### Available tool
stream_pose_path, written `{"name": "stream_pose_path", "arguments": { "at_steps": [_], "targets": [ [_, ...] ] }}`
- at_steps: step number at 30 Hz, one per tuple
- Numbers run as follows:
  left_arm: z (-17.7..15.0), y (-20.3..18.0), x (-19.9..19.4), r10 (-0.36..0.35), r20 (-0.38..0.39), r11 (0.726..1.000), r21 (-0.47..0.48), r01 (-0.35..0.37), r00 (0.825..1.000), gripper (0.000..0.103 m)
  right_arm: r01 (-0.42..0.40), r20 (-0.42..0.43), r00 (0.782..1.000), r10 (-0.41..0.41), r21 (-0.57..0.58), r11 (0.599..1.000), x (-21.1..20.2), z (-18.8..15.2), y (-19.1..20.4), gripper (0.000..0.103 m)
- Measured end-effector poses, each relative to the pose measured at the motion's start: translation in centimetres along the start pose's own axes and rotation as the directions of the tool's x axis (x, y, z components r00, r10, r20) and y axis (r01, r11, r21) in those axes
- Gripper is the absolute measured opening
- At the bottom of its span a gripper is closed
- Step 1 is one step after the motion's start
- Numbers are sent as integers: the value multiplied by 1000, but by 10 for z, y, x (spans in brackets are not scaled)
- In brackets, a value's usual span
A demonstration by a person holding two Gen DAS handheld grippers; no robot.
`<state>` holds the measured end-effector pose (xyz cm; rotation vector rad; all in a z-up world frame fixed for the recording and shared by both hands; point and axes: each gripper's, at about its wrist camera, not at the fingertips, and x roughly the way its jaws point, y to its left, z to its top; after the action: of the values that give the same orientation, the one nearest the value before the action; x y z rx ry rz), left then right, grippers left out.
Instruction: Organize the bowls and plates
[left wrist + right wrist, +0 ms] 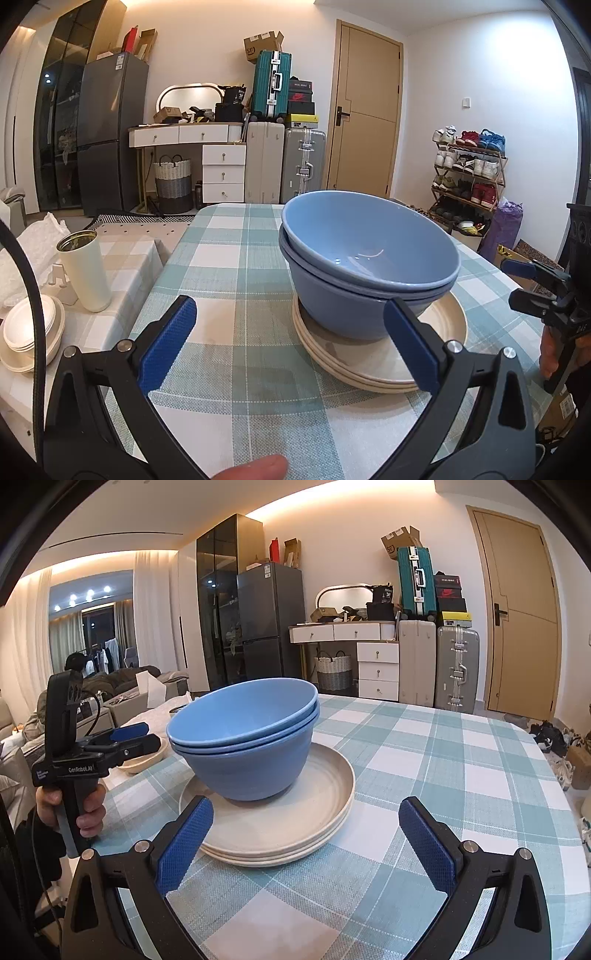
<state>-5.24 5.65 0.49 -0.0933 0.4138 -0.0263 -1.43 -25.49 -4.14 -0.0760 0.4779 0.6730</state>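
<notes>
Your left tool and right tool both stand with their pads spread wide and nothing between them. The two blue bowls sit nested, mouths up, on a stack of cream plates that rests toward the middle of the checked surface. The left tool sits low at the near edge with its right-hand pad just beside the plate rim; the right tool faces the stack from its own side, its left-hand pad close to the rim. I cannot tell whether either pad touches it.

The pile looks about finished, so the step in hand is probably squaring it up or shifting it whole. If you move it, take the plates, not the bowls: close one pad under and one over the rim, on opposite sides of the stack, and lift level with both tools together. The upper bowl sits slightly askew in the lower one and could rock or slide if you tilt.

Bowls and plates are round, so they have no long axis along the surface; their axis runs straight up.

More cream dishes and a white tumbler stand on a side table off the left edge.
</notes>
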Motion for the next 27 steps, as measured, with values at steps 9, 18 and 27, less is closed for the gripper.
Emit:
{"name": "stream_pose_path", "arguments": {
  "at_steps": [9, 18, 27],
  "targets": [
    [-1, -3, 2, -7, 12, 1000, 18, 6, 1000, 101, -3, 19, 1000, 4, -3, 1000, -5, -3, 0, 102],
    [-8, -12, -1, -23, 15, 999, 38, 22, 1000, 101, -6, 40, 999, 6, 7, 1000, -9, -3, -3, 102],
    [-9, -7, 2, -30, 15, 999, 23, 30, 999, 101, -8, 39, 999, 8, 1, 1000, -7, -3, -3, 102]
  ]
}}
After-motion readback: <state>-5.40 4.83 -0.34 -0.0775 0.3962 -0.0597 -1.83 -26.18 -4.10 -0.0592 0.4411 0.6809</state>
